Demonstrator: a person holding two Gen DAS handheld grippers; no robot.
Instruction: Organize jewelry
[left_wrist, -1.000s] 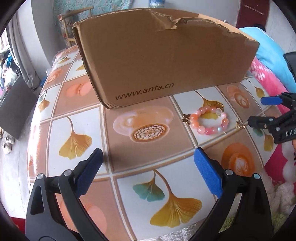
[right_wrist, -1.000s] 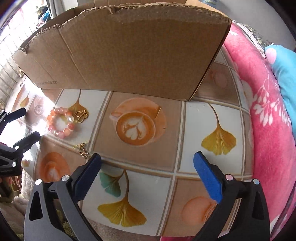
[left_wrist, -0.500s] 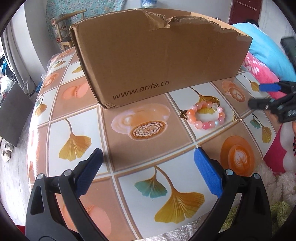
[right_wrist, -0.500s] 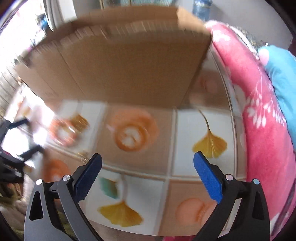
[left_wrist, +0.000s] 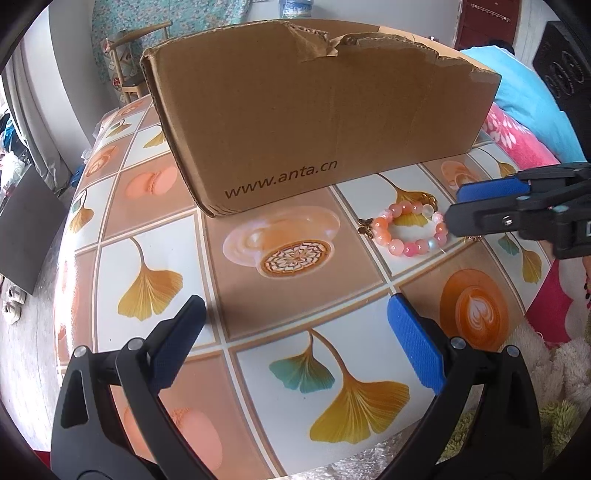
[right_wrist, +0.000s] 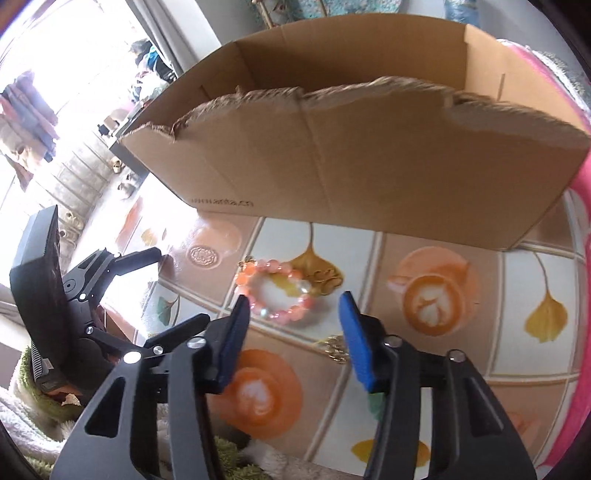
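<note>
A pink and orange bead bracelet (left_wrist: 397, 245) (right_wrist: 280, 315) lies on the patterned tablecloth in front of an open cardboard box (left_wrist: 314, 122) (right_wrist: 369, 166). A gold clover charm (right_wrist: 325, 277) rests against its far side. A small gold chain (right_wrist: 336, 349) lies on its near side, by my right gripper's blue pad. My right gripper (right_wrist: 294, 301) (left_wrist: 456, 206) hangs just short of the bracelet's right edge. Its jaws are closing and nothing is pressed between the pads. My left gripper (left_wrist: 295, 306) (right_wrist: 181, 286) stands open over the near tiles, empty.
The box fills the back of the table (left_wrist: 258, 350), its torn front wall facing me. A pink floral blanket (left_wrist: 517, 144) and a blue cushion (left_wrist: 524, 92) lie to the right. Fluffy fabric (left_wrist: 546, 369) hangs past the table's near right edge. A chair (left_wrist: 125, 55) stands behind.
My right gripper has swung left toward the bracelet and its jaws have narrowed from wide open. The left gripper has stayed in place.
</note>
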